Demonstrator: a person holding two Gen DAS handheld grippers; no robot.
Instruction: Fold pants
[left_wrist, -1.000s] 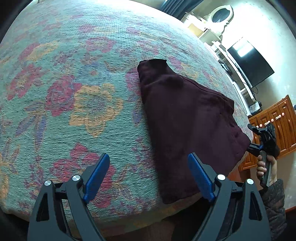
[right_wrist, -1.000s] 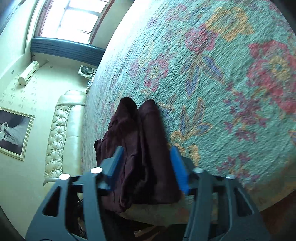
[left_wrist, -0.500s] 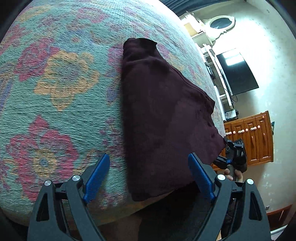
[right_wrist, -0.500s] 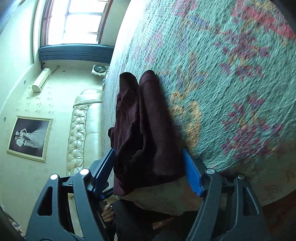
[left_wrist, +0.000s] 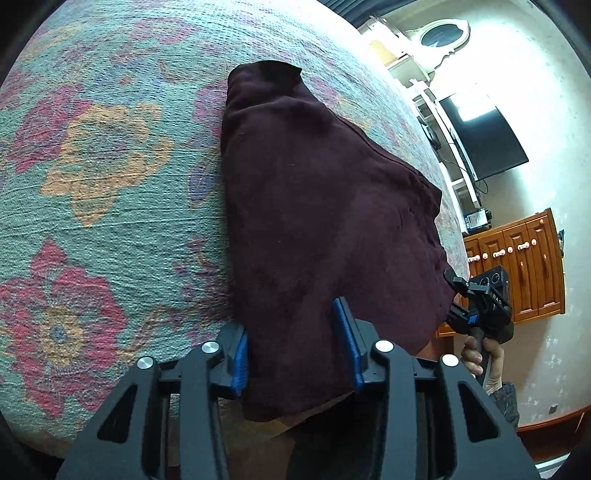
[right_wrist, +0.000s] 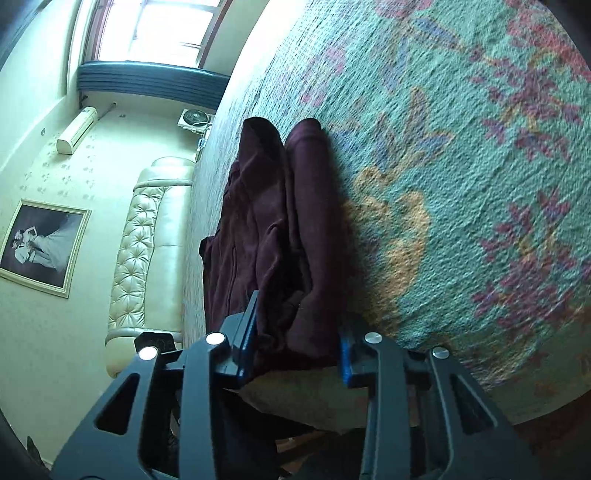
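Here: step, near hem seized | left gripper (left_wrist: 293, 350) and right gripper (right_wrist: 293, 341) each pinching pants (left_wrist: 317, 206) between jaws | next, likely lift and fold forward together.

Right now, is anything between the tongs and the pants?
No, nothing visible. The near edge of the pants already sits between the fingers of the left tongs, and the right tongs likewise straddle it on the bedspread.

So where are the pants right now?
The dark maroon pants lie on the floral bedspread at its near edge, the hem overhanging, with the left gripper and right gripper straddling that end.
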